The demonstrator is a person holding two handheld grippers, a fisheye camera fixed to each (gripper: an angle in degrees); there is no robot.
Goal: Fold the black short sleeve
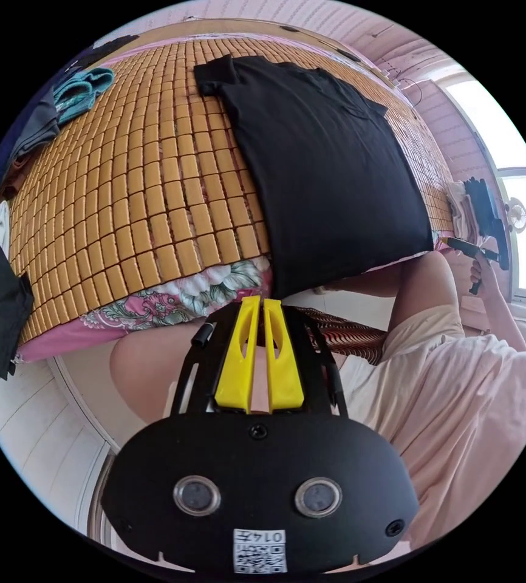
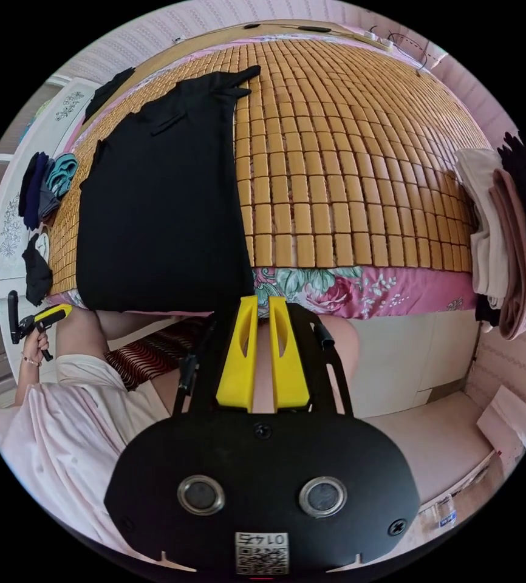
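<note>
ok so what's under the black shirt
The black shirt lies spread on the bamboo mat, which covers the bed. Below the mat a floral sheet shows at the bed's edge. The shirt's hem hangs over that edge. Anything directly beneath the shirt is covered.

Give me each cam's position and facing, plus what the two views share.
Left gripper view: rides the left gripper, held off the bed's edge, facing across the bamboo mat at the black shirt; shows the person's knee, pale top and the right gripper in a hand.
Right gripper view: rides the right gripper, same edge, facing the mat and shirt; shows the left gripper.
Shared: mat, shirt, floral bedding.
</note>
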